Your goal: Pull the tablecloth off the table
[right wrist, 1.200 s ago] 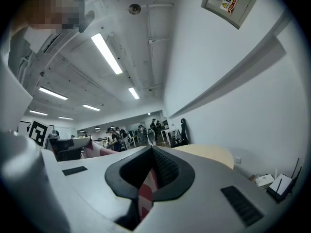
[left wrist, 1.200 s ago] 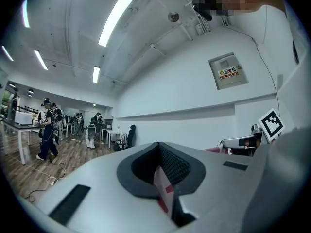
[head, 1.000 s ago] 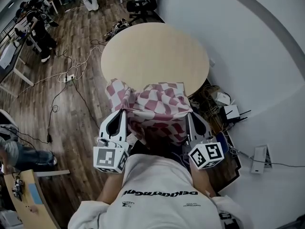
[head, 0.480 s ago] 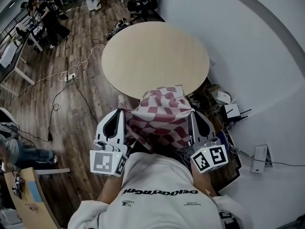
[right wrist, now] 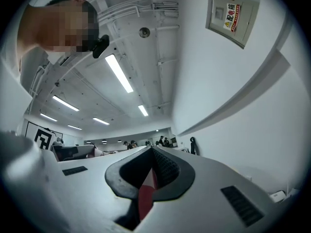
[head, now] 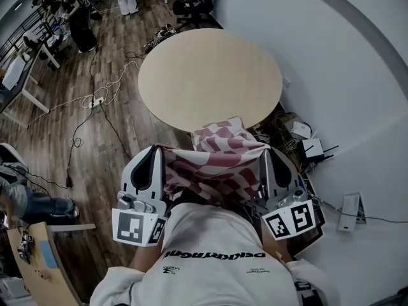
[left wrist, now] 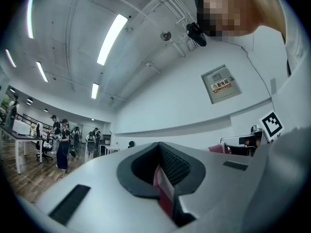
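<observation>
Head view | left claw and right claw each closed tight on a tablecloth edge, so it spreads between them | tablecloth hangs just beside near edge of bare counter

The red-and-white checked tablecloth is hanging clear of the table (a round one with a pale, wood-coloured top), sagging in a bunched, creased swag just in front of the table's near edge. Its uppermost fold is reaching close to that rim; whether they touch cannot be told.
</observation>
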A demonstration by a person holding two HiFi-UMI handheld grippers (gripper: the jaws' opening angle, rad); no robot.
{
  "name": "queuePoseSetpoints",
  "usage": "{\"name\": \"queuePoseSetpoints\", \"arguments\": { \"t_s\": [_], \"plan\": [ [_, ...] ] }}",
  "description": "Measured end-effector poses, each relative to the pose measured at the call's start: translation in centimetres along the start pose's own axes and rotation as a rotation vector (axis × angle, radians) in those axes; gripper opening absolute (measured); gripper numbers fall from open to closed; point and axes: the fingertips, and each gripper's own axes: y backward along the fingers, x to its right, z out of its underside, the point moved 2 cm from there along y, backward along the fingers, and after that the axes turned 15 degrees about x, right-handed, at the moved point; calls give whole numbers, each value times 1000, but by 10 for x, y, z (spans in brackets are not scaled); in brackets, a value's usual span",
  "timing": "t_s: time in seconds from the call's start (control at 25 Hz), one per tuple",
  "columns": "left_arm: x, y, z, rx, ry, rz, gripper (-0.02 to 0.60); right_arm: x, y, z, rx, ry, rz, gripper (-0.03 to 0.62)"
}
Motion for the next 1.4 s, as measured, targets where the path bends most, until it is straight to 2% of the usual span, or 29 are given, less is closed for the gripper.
{"name": "queuePoseSetpoints", "arguments": {
  "t_s": [0.52, 1.08, 1.4],
  "plan": [
    [8, -10, -35, 73, -18, 17, 14, -2, -2, -41, 87, -9, -24, 34],
    [-1, -1, 40, -96, -3, -18, 15, 22, 2, 41, -78, -60, 52, 34],
    [1, 3, 70, -145, 3, -25, 15, 30, 6, 69, -118, -47, 78, 34]
  ]
}}
